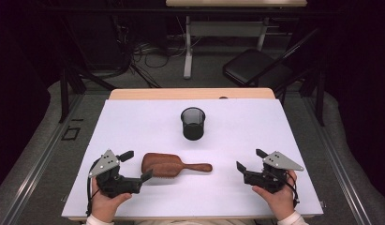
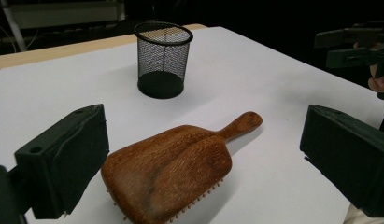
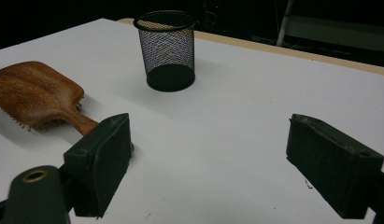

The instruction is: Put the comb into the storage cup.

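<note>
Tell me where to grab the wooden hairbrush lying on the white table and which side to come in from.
Grip the hairbrush by its narrow handle, coming from above with the fingers straddling its width. It lies flat, bristles down, handle pointing toward the right gripper, which is open and probably best placed. The broad paddle head looks too wide for a sure hold.

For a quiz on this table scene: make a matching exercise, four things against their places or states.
Things:
1. hairbrush
2. mesh cup
3. left gripper
4. right gripper

Places or states:
A. upright, empty, toward the table's far side
B. open, just past the handle's tip
C. bristles down, handle toward the right gripper
D. open, at the brush head

Pairs: 1-C, 2-A, 3-D, 4-B
</note>
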Demonstrator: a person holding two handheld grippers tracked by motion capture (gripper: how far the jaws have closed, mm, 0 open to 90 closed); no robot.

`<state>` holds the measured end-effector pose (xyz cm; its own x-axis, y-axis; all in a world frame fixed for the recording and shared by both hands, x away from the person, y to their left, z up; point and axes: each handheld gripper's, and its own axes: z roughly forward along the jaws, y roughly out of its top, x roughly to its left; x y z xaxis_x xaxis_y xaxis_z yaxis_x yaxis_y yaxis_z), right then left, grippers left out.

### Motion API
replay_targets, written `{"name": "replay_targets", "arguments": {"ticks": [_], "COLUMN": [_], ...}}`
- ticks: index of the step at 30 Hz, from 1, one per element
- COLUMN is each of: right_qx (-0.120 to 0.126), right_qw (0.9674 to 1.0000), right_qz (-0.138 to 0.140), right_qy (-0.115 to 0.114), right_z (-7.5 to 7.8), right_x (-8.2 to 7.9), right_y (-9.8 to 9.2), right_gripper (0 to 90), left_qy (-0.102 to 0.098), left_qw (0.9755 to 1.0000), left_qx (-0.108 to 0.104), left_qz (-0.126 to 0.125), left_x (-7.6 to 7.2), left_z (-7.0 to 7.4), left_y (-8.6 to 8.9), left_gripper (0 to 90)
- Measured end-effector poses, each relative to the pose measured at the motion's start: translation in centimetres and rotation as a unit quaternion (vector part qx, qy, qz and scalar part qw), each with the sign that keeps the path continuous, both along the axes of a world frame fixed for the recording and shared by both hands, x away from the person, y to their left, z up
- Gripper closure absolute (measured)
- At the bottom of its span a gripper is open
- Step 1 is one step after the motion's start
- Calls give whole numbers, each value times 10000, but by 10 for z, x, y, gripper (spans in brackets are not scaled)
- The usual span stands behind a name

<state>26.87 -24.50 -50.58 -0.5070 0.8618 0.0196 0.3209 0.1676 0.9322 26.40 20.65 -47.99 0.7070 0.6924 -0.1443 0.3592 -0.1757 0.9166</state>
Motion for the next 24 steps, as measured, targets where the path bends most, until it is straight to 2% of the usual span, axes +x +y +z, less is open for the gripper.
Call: {"name": "replay_targets", "arguments": {"ticks": [7, 9, 19, 24], "right_qx": [-160, -153, -132, -131], "right_qw": [9999, 9999, 9999, 9999], "right_qz": [-3, 0, -8, 9], "right_qy": [-18, -12, 63, 84], "right_z": [-2, -3, -5, -6], "right_x": [-1, -1, 2, 4], "right_y": [3, 3, 3, 2], "right_gripper": [143, 145, 147, 150], "left_qy": [72, 47, -45, 193], "left_qw": [9997, 9998, 9998, 9997], "left_qx": [164, 150, 175, 147], "left_qz": [-141, -88, -14, 47], "left_x": [4, 5, 10, 20], "left_z": [2, 4, 8, 8], "left_y": [-18, -22, -40, -50], "left_gripper": [154, 156, 322, 419]}}
